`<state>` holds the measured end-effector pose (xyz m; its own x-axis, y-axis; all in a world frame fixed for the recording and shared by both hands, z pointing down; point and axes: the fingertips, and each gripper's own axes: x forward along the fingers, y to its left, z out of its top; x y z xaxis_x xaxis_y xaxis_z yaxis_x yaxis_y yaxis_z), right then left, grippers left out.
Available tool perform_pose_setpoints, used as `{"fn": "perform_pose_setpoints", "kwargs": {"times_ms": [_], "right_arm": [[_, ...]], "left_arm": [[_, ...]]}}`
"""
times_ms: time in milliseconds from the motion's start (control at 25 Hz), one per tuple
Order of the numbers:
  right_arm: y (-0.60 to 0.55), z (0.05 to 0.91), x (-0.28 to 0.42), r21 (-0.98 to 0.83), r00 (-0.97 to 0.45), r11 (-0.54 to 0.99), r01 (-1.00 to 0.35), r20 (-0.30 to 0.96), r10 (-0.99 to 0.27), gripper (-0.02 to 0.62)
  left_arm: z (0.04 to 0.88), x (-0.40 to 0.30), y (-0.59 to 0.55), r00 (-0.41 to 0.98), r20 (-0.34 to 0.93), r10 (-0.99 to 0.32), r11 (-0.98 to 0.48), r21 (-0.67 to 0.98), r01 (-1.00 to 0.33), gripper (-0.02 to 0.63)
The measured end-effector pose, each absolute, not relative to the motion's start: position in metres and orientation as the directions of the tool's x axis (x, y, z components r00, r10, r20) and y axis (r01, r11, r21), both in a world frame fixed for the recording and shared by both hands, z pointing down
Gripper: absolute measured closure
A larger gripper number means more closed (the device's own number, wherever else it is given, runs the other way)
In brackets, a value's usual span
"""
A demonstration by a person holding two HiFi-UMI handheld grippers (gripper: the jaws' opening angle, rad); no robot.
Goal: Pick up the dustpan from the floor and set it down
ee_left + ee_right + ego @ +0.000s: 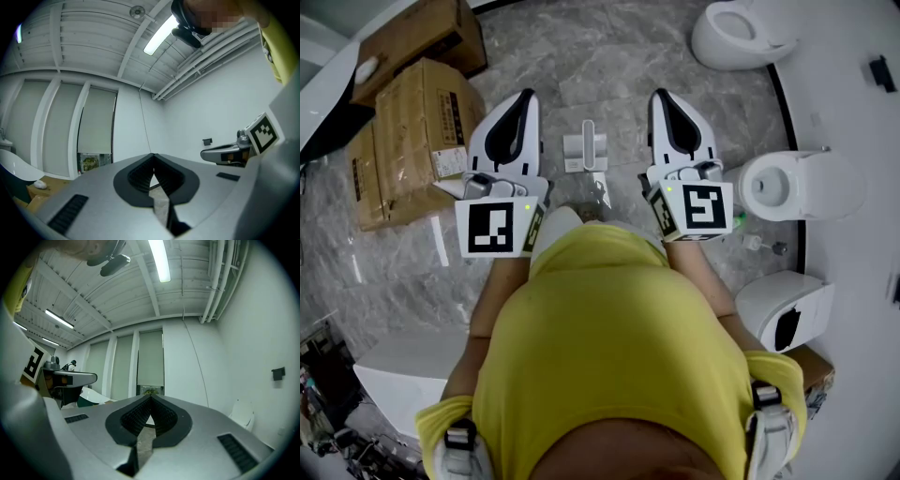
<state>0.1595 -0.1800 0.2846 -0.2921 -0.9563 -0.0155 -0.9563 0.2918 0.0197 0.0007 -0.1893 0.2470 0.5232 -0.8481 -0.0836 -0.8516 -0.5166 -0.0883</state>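
A white dustpan [586, 150] sits on the grey marble floor, seen from above, with its handle pointing away from me. My left gripper [521, 97] is to its left and my right gripper [663, 96] to its right, both held level well above the floor. In the left gripper view the left gripper [153, 155] has its tips meeting with nothing between them. The right gripper view shows the right gripper [151, 398] shut and empty too. In both gripper views the dustpan is hidden.
Stacked cardboard boxes [412, 131] stand at the left. One white toilet [741, 33] is at the far right and another [797, 183] at the right by the curved white wall. A white bin [783, 309] stands near my right side.
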Motion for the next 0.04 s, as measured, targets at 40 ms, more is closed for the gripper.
{"fn": "perform_pose_setpoints", "kwargs": {"times_ms": [40], "right_arm": [[-0.1807, 0.2846, 0.16, 0.02, -0.293, 0.293, -0.956, -0.015, -0.956, 0.584]], "left_arm": [[0.2471, 0.0017, -0.1899, 0.524, -0.083, -0.847, -0.518, -0.087, -0.851, 0.604]]}}
